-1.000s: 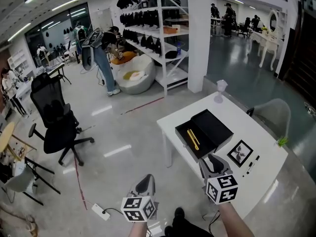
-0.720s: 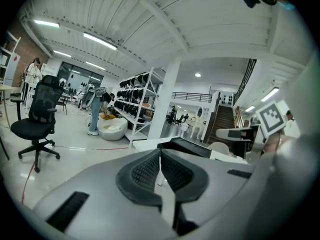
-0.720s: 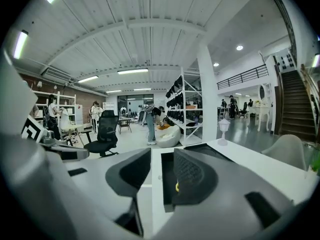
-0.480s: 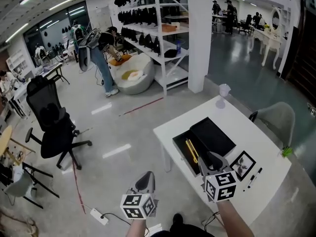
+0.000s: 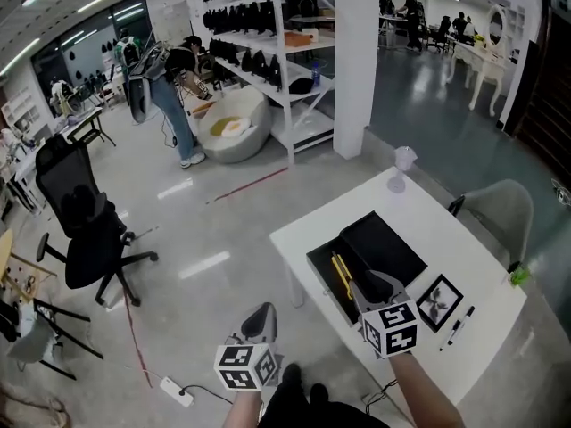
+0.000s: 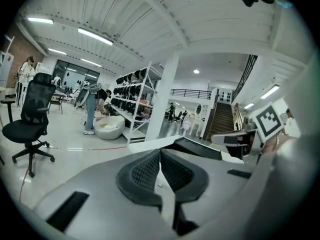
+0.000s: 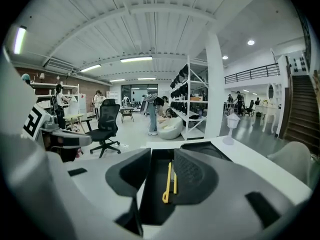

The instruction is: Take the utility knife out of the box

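Left tongs (image 5: 260, 322), pressed together and empty, hover over the floor left of the white tabletop (image 5: 446, 221), where the slim yellow utility knife (image 5: 341, 275) lies inside the open black rectangular box (image 5: 323, 270), framed by the wide-spread, empty right tongs (image 5: 375, 283).

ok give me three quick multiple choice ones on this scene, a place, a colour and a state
1. Where is the utility knife? A) inside the black box B) lifted clear of it C) out of sight
2. What colour is the knife? A) red B) yellow C) blue
3. The right claw has its jaws: A) shut on the knife B) shut, empty C) apart, empty
Answers: 1 A, it lies in the open box; 2 B, yellow against black lining; 3 C, jaws stand apart, knife untouched beyond them.
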A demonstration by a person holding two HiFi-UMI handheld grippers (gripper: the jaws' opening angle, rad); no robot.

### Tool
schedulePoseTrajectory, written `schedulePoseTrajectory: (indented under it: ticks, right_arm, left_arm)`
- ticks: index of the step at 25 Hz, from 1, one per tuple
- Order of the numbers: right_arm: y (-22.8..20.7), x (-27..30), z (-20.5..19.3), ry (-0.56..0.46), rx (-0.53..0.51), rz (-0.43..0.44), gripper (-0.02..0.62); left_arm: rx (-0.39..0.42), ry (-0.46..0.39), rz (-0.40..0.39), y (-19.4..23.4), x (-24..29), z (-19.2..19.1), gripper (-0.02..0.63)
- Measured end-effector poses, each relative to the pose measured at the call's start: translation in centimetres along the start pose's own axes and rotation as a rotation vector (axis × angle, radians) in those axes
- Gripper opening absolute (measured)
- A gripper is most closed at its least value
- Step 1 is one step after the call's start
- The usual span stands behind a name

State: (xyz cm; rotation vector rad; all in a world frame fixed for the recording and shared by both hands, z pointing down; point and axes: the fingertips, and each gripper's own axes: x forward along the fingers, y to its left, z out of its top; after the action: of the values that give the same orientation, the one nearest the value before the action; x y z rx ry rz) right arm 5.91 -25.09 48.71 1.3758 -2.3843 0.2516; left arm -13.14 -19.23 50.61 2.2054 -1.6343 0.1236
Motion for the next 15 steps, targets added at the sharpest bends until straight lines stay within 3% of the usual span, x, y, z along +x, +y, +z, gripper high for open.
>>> schedulePoseTrajectory:
  ticks: [15]
  right_arm:
    - [-1.2, 7.9, -2.0, 0.159, 0.002, -0.035, 0.129]
  left_arm:
    - [0.005, 0.042, -0.059, 4.9, 7.5, 3.0, 0.016]
